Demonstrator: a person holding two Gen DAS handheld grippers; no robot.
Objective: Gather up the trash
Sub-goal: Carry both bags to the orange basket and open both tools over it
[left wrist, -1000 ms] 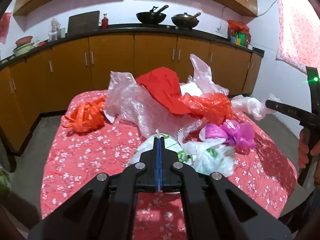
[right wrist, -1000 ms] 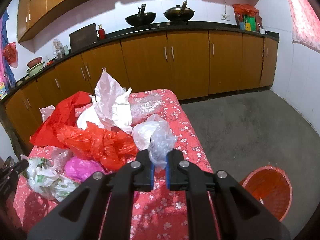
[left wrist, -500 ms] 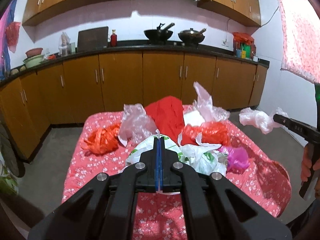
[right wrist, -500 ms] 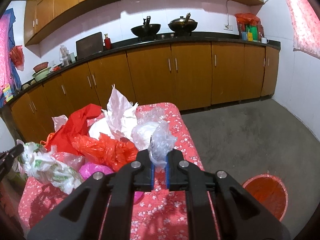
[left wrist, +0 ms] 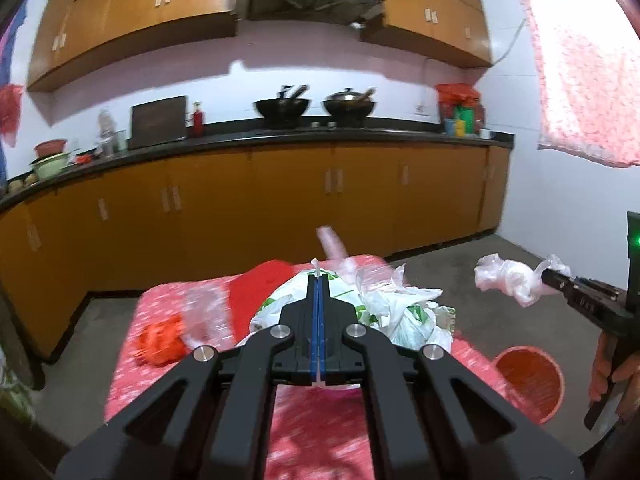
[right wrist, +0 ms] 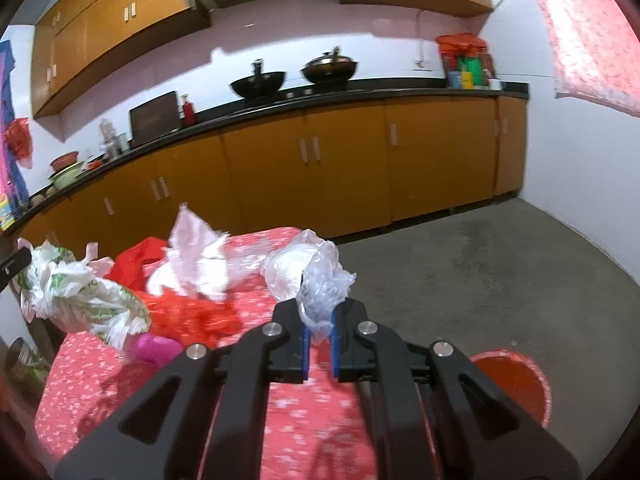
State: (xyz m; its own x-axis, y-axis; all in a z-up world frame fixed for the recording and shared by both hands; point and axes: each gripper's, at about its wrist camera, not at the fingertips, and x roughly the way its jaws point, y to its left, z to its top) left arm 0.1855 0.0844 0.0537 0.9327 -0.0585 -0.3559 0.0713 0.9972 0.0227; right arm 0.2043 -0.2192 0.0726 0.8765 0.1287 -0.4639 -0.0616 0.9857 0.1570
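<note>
Worktop (right wrist: pixel 100 392) under red floral cloth; bearing red bag (right wrist: pixel 188 316), pink bag (right wrist: pixel 154 348), white crumpled plastic (right wrist: pixel 192 276). Orange bin (right wrist: pixel 516 376) on floor (right wrist: pixel 480 264).

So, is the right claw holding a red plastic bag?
No, the right claw is shut on a clear plastic bag, not a red one.

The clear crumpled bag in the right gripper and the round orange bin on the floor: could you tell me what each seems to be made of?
The clear crumpled bag, pinched in the right gripper, looks like thin plastic film: translucent, finely wrinkled, with glossy highlights. The round orange bin appears to be moulded plastic, with uniform colour and a smooth rolled rim; blur leaves its finish uncertain.
</note>
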